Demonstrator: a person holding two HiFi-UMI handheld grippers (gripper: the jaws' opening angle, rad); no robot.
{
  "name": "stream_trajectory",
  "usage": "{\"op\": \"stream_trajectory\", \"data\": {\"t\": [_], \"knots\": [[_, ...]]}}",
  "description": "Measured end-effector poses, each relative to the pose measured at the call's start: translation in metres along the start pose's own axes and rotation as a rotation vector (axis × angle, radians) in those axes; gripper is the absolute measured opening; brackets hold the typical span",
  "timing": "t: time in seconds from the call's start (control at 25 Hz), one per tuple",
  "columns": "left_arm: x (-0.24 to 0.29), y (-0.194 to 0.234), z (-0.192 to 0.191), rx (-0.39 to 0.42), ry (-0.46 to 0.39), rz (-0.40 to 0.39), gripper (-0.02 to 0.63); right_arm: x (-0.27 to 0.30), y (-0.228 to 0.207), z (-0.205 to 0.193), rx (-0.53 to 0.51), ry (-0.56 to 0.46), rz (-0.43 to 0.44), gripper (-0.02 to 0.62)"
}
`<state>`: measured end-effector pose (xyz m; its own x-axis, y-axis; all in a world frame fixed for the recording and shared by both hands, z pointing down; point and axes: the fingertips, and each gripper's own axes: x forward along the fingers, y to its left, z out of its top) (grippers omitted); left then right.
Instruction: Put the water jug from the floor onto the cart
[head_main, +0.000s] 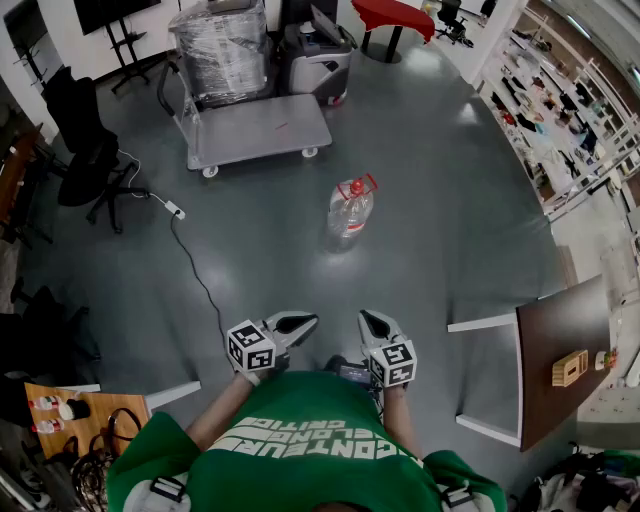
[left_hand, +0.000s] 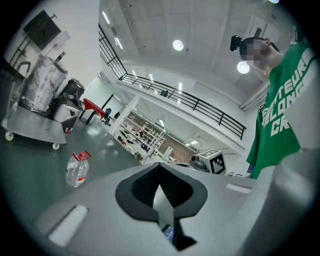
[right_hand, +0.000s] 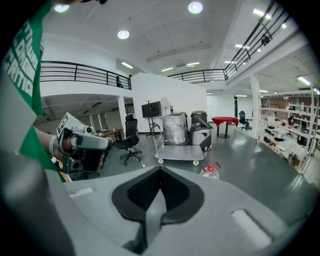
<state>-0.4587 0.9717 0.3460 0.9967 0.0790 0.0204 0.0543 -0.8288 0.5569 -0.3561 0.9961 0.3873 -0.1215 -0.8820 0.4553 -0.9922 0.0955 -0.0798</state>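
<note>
Reach not begun: left tongs (head_main: 303, 321) and right tongs (head_main: 369, 322) were shut and empty, low in frame; water jug (head_main: 350, 208) stood on the floor (head_main: 455, 235) mid-frame, cart (head_main: 262, 128) upper left; next likely called for stepping in, opening.

White capitals cross the person's green T-shirt (left_hand: 286, 102), at three o'clock in the left gripper view; only "TEUR", "ELONG" and "CR" read. The water jug (left_hand: 77, 171) label is too small.
</note>
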Motion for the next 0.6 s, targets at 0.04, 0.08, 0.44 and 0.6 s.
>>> {"op": "stream_trajectory", "data": {"t": [0.04, 0.08, 0.44, 0.6], "knots": [[0.003, -0.002, -0.001, -0.003, 0.000, -0.004, 0.009, 0.000, -0.002, -0.002, 0.001, 0.002, 0.002, -0.008], [0.006, -0.003, -0.003, -0.006, 0.000, -0.007, 0.009, 0.000, -0.003, -0.003, 0.002, 0.004, 0.004, -0.008], [0.026, -0.021, -0.011, -0.010, 0.008, -0.026, 0.009, -0.010, -0.014, -0.006, 0.034, -0.005, 0.021, -0.008], [0.030, -0.024, -0.015, -0.012, 0.017, -0.026, 0.009, -0.014, -0.015, -0.010, 0.050, -0.007, 0.024, -0.008]]}}
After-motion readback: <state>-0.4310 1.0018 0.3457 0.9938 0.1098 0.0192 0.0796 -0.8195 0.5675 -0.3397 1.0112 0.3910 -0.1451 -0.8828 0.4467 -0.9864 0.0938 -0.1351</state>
